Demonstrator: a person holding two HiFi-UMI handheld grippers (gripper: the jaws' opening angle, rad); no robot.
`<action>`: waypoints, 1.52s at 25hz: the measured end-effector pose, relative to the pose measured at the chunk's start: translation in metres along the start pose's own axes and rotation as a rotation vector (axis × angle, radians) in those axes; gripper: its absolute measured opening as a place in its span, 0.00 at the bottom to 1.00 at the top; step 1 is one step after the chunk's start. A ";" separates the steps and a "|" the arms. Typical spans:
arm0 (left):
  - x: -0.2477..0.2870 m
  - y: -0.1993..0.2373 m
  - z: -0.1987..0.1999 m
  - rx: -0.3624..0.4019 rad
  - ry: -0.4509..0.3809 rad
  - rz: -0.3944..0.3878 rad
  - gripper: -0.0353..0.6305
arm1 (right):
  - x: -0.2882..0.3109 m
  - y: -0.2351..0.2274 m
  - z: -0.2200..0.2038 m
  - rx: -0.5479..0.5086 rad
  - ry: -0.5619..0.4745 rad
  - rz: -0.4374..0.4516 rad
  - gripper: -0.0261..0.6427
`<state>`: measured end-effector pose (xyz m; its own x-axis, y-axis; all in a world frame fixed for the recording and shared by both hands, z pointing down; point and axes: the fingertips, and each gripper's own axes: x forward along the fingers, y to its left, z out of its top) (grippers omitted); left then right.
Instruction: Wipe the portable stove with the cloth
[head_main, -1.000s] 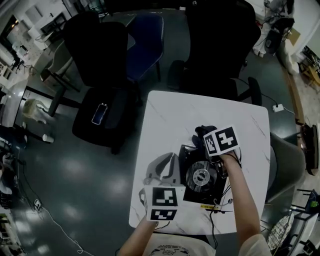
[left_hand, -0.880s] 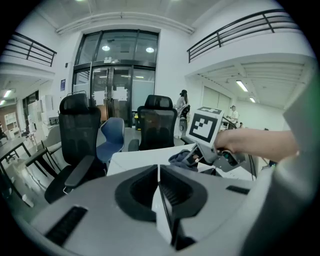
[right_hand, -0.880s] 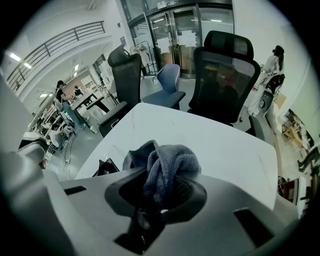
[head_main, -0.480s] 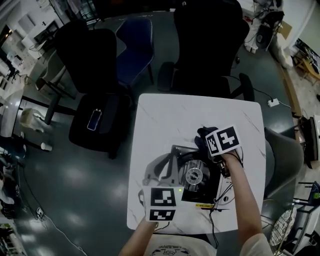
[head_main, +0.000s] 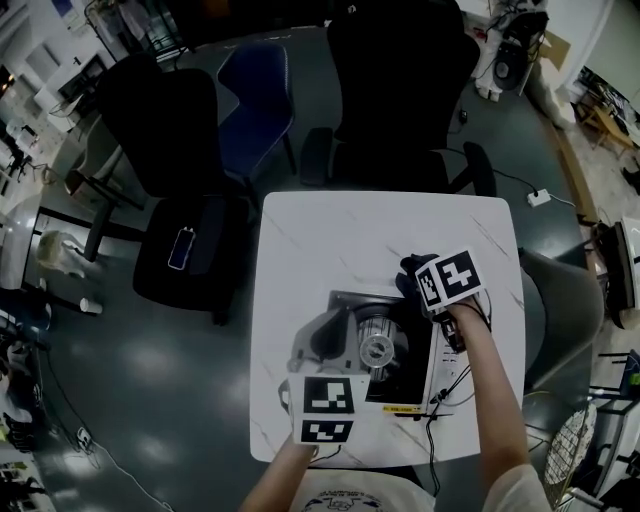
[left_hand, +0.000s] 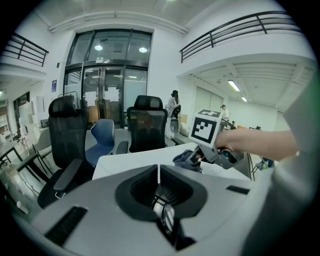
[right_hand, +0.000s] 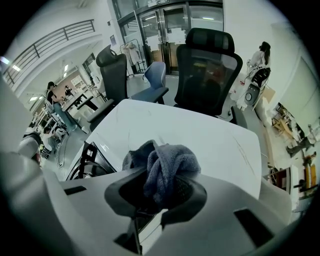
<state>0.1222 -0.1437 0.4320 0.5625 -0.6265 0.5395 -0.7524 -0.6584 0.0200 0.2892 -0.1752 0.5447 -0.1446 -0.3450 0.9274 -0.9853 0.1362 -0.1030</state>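
Gripping a bunched dark cloth (right_hand: 167, 167), the right tongs (right_hand: 162, 192) hang at the far right edge of the black portable stove (head_main: 405, 378). The left tongs (left_hand: 158, 176), drawn together with nothing visible between them, sit over the stove's left side, just beside its burner (head_main: 377, 350). The stove rests on a white marbled desk (head_main: 340, 230), with black office chairs (head_main: 400, 90) beyond in a bright hall.

Place: open office-lab hall.
Seating: black mesh office chairs (head_main: 400, 100) and a blue chair (head_main: 255, 110) behind the white counter (head_main: 340, 240).
Entrance: glass doors (left_hand: 107, 95) beyond the counter.
Overhead: railed mezzanine balcony (left_hand: 240, 27).
Floor: power strip (head_main: 538, 198) right of the counter.
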 end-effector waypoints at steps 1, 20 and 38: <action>0.001 -0.002 0.000 0.003 0.000 -0.004 0.09 | -0.001 -0.003 -0.001 0.002 -0.001 -0.004 0.16; 0.007 -0.037 0.006 0.038 0.005 -0.044 0.09 | -0.017 -0.047 -0.025 0.094 -0.040 -0.045 0.16; 0.014 -0.069 0.005 0.067 0.013 -0.093 0.09 | -0.030 -0.082 -0.048 0.176 -0.087 -0.104 0.16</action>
<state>0.1839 -0.1089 0.4343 0.6236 -0.5564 0.5492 -0.6726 -0.7399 0.0141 0.3787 -0.1315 0.5423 -0.0412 -0.4281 0.9028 -0.9949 -0.0660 -0.0766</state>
